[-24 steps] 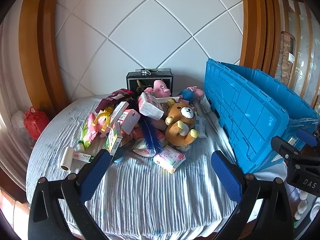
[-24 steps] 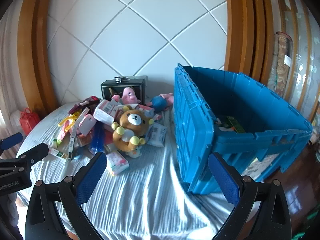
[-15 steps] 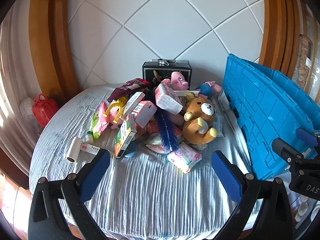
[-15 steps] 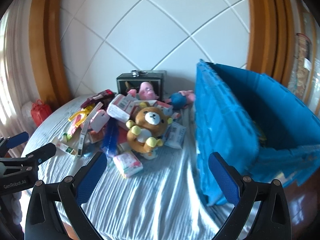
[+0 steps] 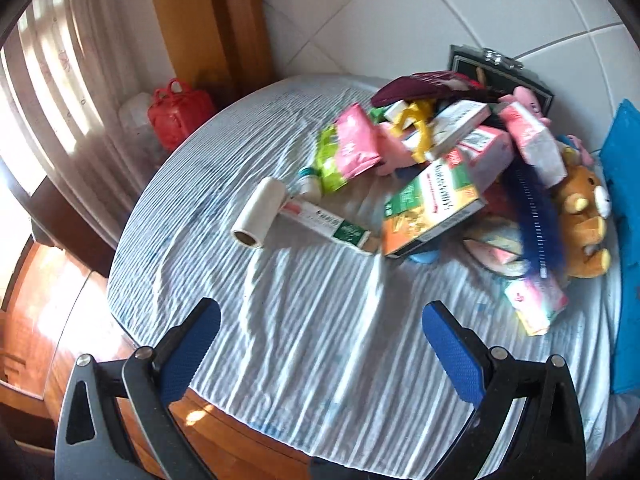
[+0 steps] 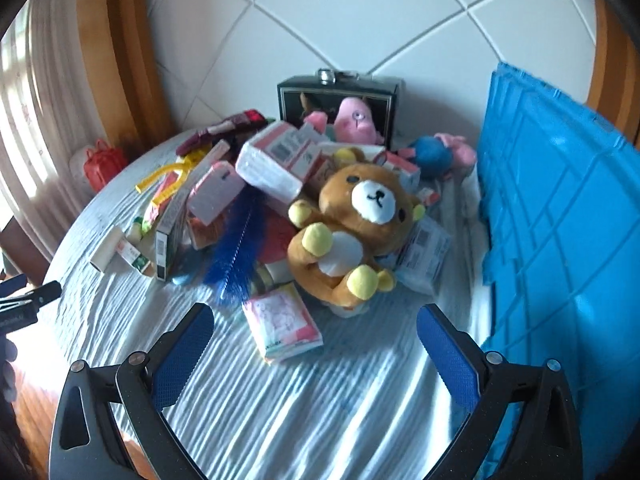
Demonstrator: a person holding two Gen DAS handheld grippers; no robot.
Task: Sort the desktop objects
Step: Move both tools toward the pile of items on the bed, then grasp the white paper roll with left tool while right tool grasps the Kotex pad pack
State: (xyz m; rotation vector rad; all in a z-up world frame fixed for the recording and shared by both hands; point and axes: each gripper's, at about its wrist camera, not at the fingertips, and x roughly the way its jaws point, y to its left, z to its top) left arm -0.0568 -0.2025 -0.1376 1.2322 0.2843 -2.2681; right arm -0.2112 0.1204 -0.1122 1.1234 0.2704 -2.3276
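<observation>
A heap of objects lies on a round table under a striped cloth [image 5: 312,320]. Facing me in the right wrist view are a brown teddy bear [image 6: 352,228], a blue feather brush [image 6: 236,240], a pink tissue pack [image 6: 282,326] and pink boxes [image 6: 276,160]. The left wrist view shows a white roll [image 5: 260,212], a toothpaste box [image 5: 328,226] and an orange-green box [image 5: 432,204]. My left gripper [image 5: 320,344] hovers open over bare cloth in front of the roll. My right gripper [image 6: 314,344] is open just before the tissue pack. Neither holds anything.
A big blue crate [image 6: 560,220] stands at the table's right side. A black case [image 6: 340,100] sits against the tiled wall behind the heap. A red bag [image 5: 180,112] rests beyond the table's left edge. Wooden floor [image 5: 48,312] lies below the near edge.
Both views have swung left and tilted down toward the table. The heap now looks closer, and the crate has slid to the right edge. Both grippers stay open.
</observation>
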